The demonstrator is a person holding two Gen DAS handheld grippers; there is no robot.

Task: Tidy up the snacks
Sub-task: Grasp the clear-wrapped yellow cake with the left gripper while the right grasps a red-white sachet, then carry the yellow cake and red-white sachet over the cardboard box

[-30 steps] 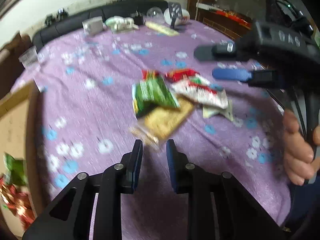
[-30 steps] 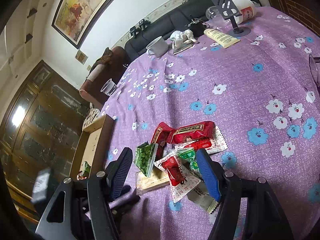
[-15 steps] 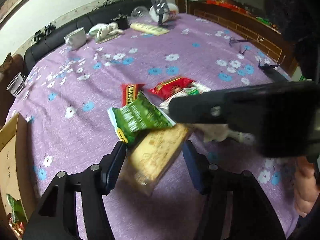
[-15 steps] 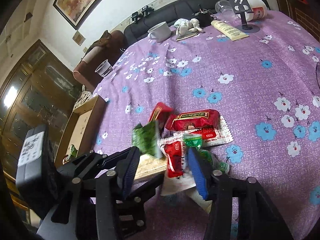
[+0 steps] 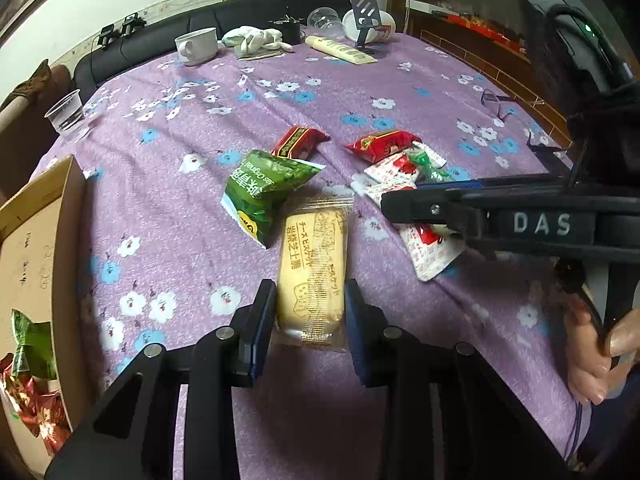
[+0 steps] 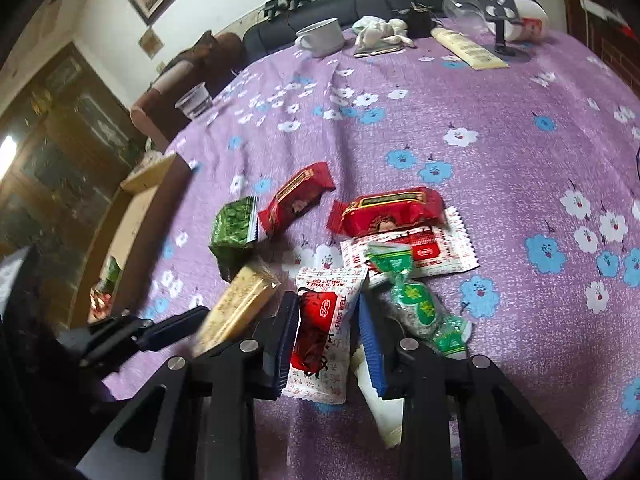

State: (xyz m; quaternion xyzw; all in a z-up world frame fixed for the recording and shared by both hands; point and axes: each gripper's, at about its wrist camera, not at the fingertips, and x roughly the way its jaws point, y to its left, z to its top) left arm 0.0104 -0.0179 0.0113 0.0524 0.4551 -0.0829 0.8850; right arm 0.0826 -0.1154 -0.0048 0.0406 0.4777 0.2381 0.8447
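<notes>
Nearest, in the left wrist view: left gripper low over the counter, fingers apart and set either side of the near end of the yellow biscuit pack. Pads right at the wrapper's long edges; cannot tell whether pressing or only touching. Lies lengthwise, pointing away from the camera, flat on the purple flowered cloth in this view, tilted and blurred in the right wrist view.

Probably light and fairly stiff: a slab of brittle biscuit in thin crinkly film. Best taken across the narrow width, on the body and not the loose crimped end, with a gentle squeeze to avoid cracking it or letting the slick film slide.

Same story for the right gripper: fingers apart, flanking the red-and-white sachet, close against its edges; firm grip or not, cannot tell. Flat, floppy and very light by the look of it, so likely to fold or slip unless pinched near the middle. Just right of it, a green twisted sweet wrapper.

A little farther: green pouch, puffy, touching the biscuit pack's far corner. Beyond, two red packets and more white sachets.

Off to the left edge, a cardboard box with green and red snacks already inside, presumably the destination.

Far side: plastic cup, white mug.
</notes>
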